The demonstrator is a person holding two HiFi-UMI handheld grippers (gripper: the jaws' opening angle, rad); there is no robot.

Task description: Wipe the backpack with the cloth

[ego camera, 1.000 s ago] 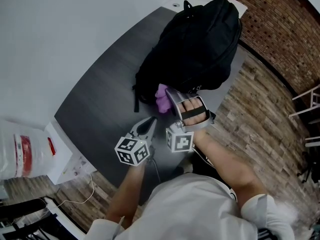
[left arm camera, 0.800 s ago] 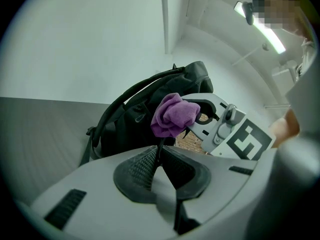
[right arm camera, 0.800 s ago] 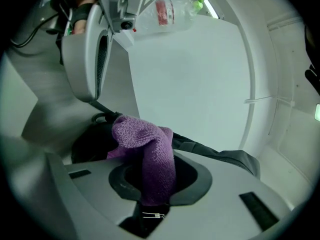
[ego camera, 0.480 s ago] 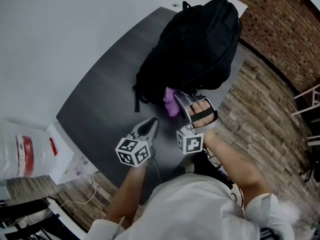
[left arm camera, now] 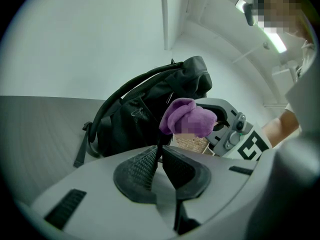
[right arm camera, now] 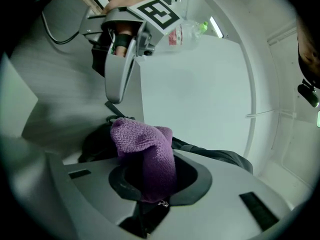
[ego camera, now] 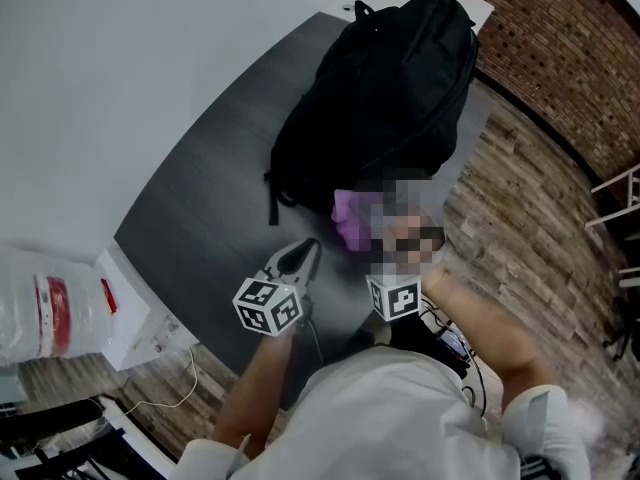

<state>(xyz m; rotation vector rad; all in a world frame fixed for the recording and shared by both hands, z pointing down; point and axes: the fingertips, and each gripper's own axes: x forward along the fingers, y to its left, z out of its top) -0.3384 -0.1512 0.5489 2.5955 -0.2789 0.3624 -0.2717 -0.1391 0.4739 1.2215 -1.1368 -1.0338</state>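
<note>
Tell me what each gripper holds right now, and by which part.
The right gripper grips the purple cloth by one bunched end; the rest bulges out past the jaws. The left gripper is shut on nothing.

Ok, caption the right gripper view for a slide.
Right gripper shut on the purple cloth, black backpack lying behind it.

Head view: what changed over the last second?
The right gripper, shut on the purple cloth, moved right and nearer the person along the backpack's near end, carrying the cloth with it. The left gripper, shut on nothing, the backpack and the table stayed put.
</note>
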